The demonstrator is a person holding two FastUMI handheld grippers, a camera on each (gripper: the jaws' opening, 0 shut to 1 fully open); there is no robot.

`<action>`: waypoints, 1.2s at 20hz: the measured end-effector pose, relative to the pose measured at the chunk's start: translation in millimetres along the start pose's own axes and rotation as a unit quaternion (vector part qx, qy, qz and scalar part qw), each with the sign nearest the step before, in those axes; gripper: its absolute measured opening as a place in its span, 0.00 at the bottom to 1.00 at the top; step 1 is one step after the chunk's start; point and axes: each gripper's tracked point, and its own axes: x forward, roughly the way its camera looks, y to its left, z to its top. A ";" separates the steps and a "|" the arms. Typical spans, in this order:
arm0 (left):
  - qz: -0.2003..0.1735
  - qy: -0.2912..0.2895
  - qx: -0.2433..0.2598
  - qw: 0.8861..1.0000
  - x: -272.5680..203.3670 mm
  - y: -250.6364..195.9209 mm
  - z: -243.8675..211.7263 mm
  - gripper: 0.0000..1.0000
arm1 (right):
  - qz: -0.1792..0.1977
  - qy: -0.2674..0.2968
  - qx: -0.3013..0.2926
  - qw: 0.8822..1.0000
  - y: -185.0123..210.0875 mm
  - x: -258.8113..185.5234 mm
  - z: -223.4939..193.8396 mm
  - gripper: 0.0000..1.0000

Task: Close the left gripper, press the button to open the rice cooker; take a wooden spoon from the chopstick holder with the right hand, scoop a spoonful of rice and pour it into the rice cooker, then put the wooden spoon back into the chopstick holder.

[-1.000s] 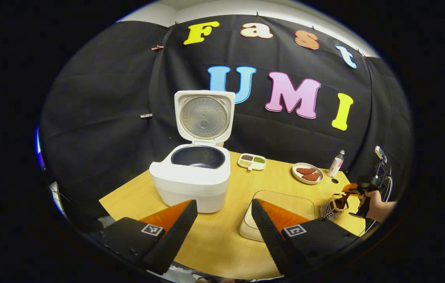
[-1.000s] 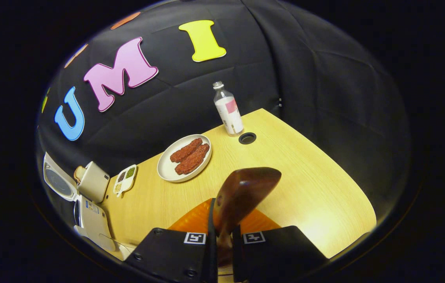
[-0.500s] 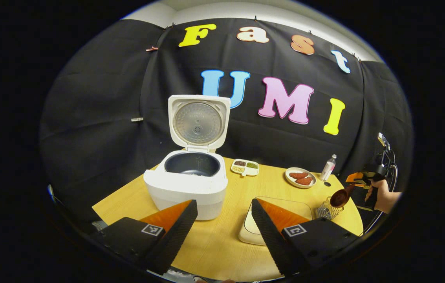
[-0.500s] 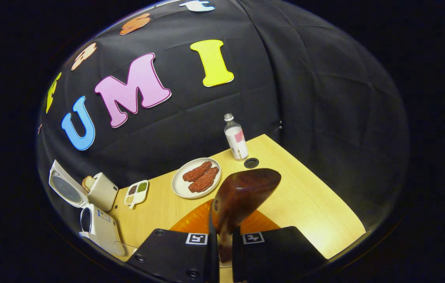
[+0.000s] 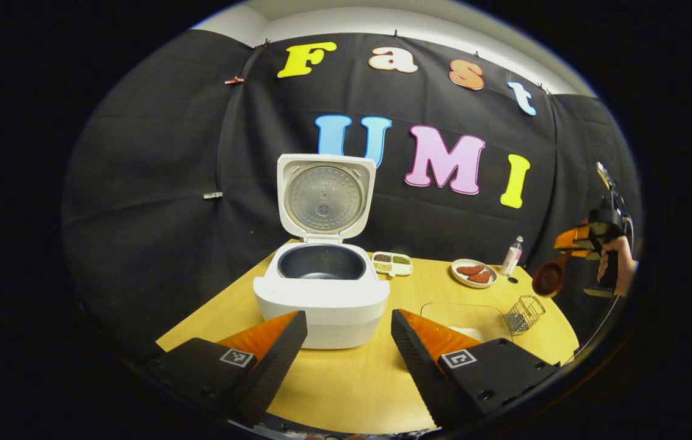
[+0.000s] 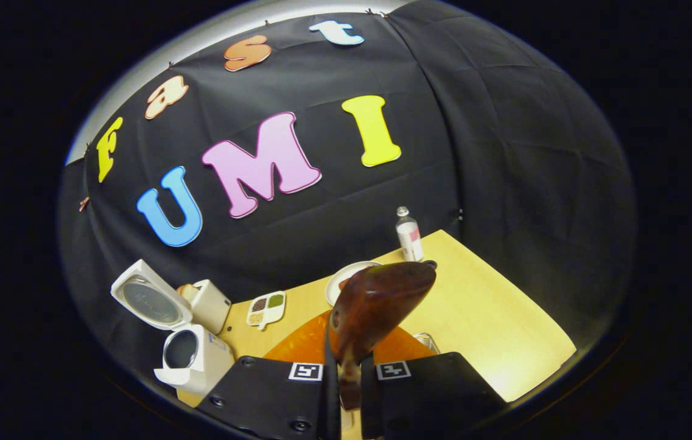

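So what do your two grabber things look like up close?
The left hand-held gripper and the right hand-held gripper each have two long, wedge-shaped fingers on blocky bases. Every base carries a small square black-and-white marker sticker, with little round screws nearby. The left one's inner faces are finely ribbed, like tiny ridges.

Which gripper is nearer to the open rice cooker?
Left. The left gripper hovers open just in front of the rice cooker; the right gripper holds the wooden spoon across the table.
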 end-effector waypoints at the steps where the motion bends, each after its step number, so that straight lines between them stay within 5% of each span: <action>1: -0.006 0.001 0.007 1.000 -1.8 5.4 -1.3 0.95 | 0.010 -0.003 -0.005 1.000 15.2 -4.1 -4.2 0.17; 9: -0.040 -0.004 0.043 0.998 -10.8 32.3 -3.3 0.95 | 0.070 0.041 -0.058 0.995 96.2 -0.2 -107.9 0.17; 24: -0.087 0.031 0.033 0.995 0.1 26.2 -27.1 0.95 | -0.001 0.095 -0.162 0.982 55.0 13.5 -217.2 0.17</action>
